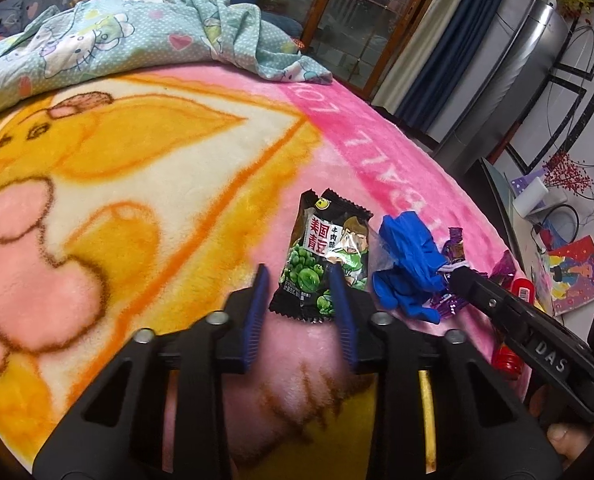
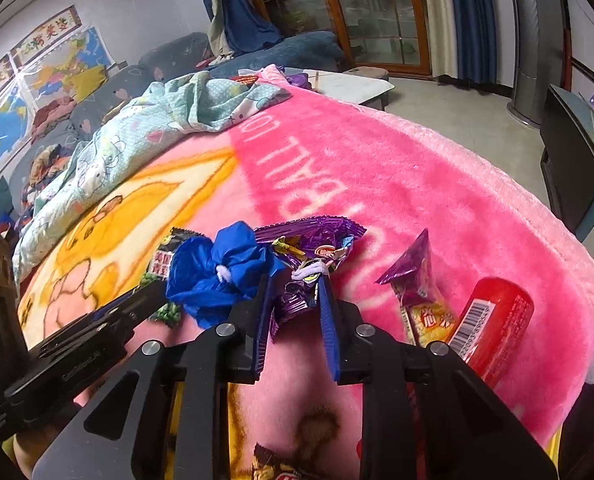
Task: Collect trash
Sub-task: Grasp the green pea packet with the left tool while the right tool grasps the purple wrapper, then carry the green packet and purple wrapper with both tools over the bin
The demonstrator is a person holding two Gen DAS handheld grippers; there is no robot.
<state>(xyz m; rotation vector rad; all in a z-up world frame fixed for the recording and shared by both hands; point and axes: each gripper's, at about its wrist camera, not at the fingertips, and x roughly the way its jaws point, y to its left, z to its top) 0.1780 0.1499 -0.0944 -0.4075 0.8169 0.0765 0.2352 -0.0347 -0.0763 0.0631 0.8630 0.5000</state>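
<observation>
Left hand-held gripper (image 1: 302, 280): 2 blue-padded fingers (image 1: 257, 300) straddle the lower edge of a black green-pea snack packet (image 1: 324, 256) lying flat on the fleece blanket (image 1: 377, 152). The right pad lies over the packet; whether the left pad touches it is unclear, so a grasp cannot be confirmed.

Right hand-held gripper (image 2: 295, 286): clenched on a crumpled purple wrapper (image 2: 309, 248), its lower half pinched between the pads and partly hidden by them.

Just beside, between the 2 grippers: a bunched blue plastic item (image 2: 225, 268), touching the purple wrapper and covering part of the pea packet in the right wrist view.

Right of the wrapper: a purple-and-yellow snack pouch (image 2: 417, 280), then a red cylindrical package (image 2: 493, 316) with a barcode, its lower end cut off behind the gripper body.

Bottom edge, right wrist view: a brown wrapper (image 2: 273, 466), mostly cut off.

Farther back: a rumpled cartoon-print quilt (image 2: 169, 120). Beyond it a dark sofa (image 2: 169, 56), then glazed wooden doors (image 2: 377, 12); detail indistinct.
</observation>
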